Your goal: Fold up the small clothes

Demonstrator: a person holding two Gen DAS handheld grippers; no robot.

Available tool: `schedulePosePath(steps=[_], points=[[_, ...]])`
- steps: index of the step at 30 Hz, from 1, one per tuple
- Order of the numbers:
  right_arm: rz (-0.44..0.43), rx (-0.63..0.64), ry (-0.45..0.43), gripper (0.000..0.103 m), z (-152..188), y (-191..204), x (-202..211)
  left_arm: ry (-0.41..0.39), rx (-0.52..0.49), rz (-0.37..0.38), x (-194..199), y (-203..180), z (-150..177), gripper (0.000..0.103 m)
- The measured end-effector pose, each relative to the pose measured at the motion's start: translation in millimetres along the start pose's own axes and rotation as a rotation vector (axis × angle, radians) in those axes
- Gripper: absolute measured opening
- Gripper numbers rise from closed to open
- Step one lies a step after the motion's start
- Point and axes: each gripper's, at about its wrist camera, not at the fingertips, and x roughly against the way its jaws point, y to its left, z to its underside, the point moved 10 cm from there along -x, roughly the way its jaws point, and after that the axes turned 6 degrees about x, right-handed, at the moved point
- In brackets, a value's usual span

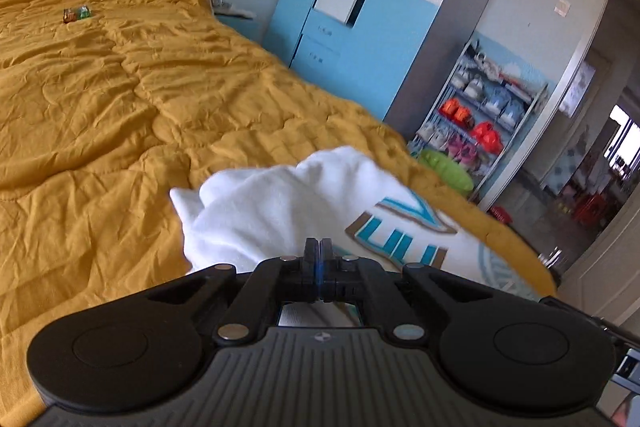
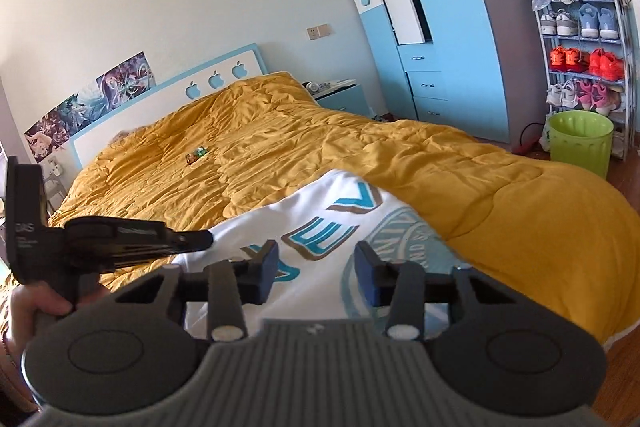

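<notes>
Lying on the mustard quilt (image 2: 400, 163) is one white garment (image 2: 316, 227) with teal lettering, at 6 o'clock in both views. Left gripper (image 1: 319, 247): fingers pressed together, pinching a fold of that garment, which bunches up ahead of it. Right gripper (image 2: 317, 269): fingers spread apart above the print, holding nothing. One small red-and-green object (image 2: 196, 155) rests on the quilt at 10 o'clock; its identity cannot be determined. One green bin (image 2: 580, 141) stands at 3 o'clock; its contents are hidden. One shoe rack (image 2: 584, 67) beside it holds several pairs on four tiers. The garment's near edge is cut off behind the gripper bodies.
</notes>
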Motion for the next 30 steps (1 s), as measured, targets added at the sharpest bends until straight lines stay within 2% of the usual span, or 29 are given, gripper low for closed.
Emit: schedulePosePath(steps=[2, 3, 6, 9, 12, 14, 15, 17, 19, 22, 25, 30], points=[[0.036, 0.039, 0.056, 0.009, 13, 2, -10, 0.061, 0.024, -0.05, -13, 14, 11, 0.0], [0.078, 0.041, 0.086, 0.002, 20, -4, -14, 0.075, 0.063, -0.058, -19, 26, 12, 0.0], [0.128, -0.053, 0.114, 0.0, 32, -31, -18, 0.069, 0.103, -0.064, -19, 44, 5, 0.001], [0.174, -0.043, 0.118, 0.0, 35, -40, -16, 0.041, 0.057, -0.132, -9, 48, -4, 0.001], [0.17, -0.048, 0.079, 0.0, 30, -35, -5, 0.017, 0.005, -0.19, 6, 48, -9, 0.003], [0.174, -0.051, 0.064, 0.009, 27, -30, 6, -0.013, -0.04, -0.256, 21, 48, -13, 0.009], [0.186, -0.03, 0.071, 0.012, 26, -26, 10, -0.018, -0.049, -0.281, 29, 49, -14, 0.015], [0.197, 0.016, 0.076, 0.026, 24, -14, 21, -0.022, -0.04, -0.282, 46, 46, -14, 0.025], [0.188, 0.029, 0.085, 0.036, 23, -4, 31, -0.037, -0.031, -0.276, 65, 41, -13, 0.05], [0.172, 0.043, 0.119, 0.049, 25, 16, 44, -0.063, -0.096, -0.269, 95, 27, -8, 0.077], [0.128, 0.048, 0.155, 0.061, 28, 40, 51, -0.082, -0.146, -0.281, 120, 12, 2, 0.088], [0.092, 0.056, 0.26, 0.064, 47, 76, 55, -0.062, -0.049, -0.208, 149, 0, 30, 0.089]])
